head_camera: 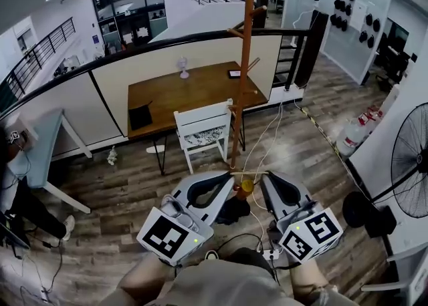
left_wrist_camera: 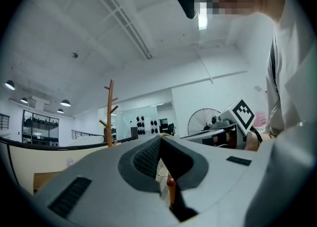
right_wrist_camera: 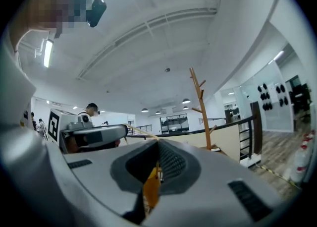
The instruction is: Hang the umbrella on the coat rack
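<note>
Wooden floor (head_camera: 134, 191) under near-upright umbrella (head_camera: 235, 210), yellow handle (head_camera: 247, 184) uppermost.

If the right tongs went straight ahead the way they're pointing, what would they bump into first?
Probably the white chair, just left of the coat rack. The right tongs, pinched on the umbrella cord, aim forward and a bit left. Depth is hard to judge, so they might miss it.

- I see the coat rack (head_camera: 242, 71) standing at the right end of the table (head_camera: 180, 94).
- The chair (head_camera: 204, 131) sits just left of the rack, on the table's near side.
- The umbrella (head_camera: 247, 185) hangs nearest me, between the left gripper (head_camera: 226, 176) and the right gripper (head_camera: 269, 178).
</note>
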Demonstrator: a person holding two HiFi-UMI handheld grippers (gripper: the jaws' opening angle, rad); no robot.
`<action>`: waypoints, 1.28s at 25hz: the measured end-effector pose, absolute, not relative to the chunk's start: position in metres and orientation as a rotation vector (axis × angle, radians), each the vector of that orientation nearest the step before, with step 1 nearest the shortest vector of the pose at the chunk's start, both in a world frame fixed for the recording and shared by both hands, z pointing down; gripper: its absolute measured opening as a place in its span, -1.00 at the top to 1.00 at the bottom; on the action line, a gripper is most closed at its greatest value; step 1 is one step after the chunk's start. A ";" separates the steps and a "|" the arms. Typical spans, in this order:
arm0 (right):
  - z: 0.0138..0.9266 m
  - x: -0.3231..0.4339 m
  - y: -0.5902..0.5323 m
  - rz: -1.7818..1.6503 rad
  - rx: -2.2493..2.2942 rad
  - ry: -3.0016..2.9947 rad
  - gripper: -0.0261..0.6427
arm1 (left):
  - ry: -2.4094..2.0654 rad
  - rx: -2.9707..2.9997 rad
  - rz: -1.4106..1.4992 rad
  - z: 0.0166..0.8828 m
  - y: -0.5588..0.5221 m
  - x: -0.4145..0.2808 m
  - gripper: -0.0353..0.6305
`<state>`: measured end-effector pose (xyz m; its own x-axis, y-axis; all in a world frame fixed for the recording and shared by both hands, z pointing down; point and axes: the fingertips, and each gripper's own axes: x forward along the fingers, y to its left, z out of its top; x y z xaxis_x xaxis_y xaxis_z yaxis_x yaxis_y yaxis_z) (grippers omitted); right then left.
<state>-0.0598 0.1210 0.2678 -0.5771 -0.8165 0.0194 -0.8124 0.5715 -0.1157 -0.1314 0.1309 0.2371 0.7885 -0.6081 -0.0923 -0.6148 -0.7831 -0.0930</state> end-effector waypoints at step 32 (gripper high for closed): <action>0.312 0.039 -0.185 -0.318 -1.432 2.787 0.90 | 0.920 -3.008 -0.035 0.283 -0.180 -0.026 0.89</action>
